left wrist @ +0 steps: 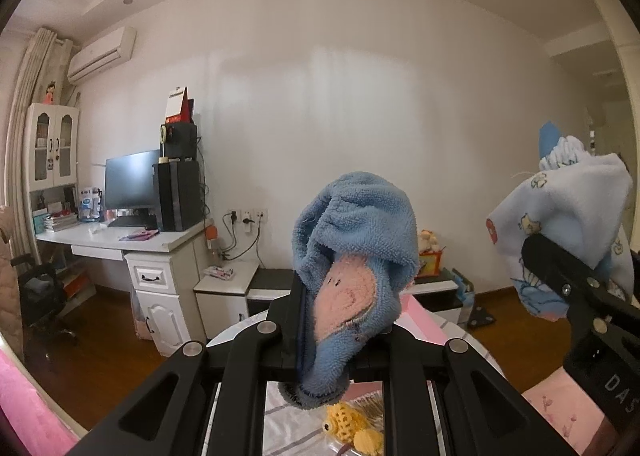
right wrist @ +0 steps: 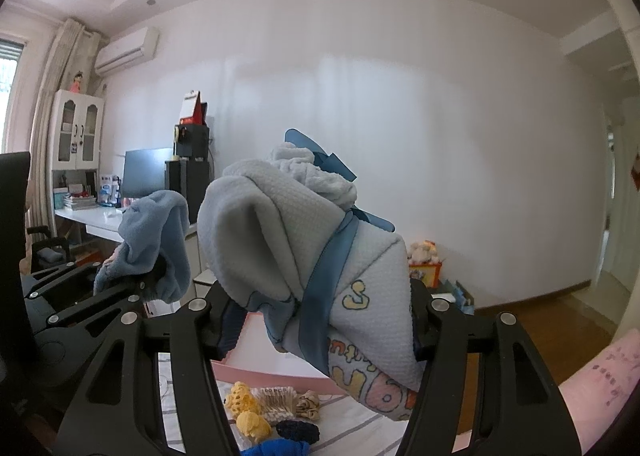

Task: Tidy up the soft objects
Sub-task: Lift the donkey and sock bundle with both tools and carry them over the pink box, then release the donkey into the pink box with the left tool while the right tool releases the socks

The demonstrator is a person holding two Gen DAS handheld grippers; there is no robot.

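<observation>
Left gripper (left wrist: 320, 320) is clamped on a blue sock (left wrist: 352, 256) whose pink patch only the left view shows, while right gripper (right wrist: 320, 320) grips a ribbon-tied bundle (right wrist: 320, 256), both raised over yellow knits (right wrist: 248, 412) seen whole only in the right view.

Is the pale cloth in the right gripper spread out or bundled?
Bundled: the pale printed cloth is rolled up, tied round by a blue ribbon.

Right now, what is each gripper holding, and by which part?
The left gripper is shut on the blue fleece cloth, near its lower end. The right gripper clamps the ribbon-tied cloth bundle across its middle.
</observation>
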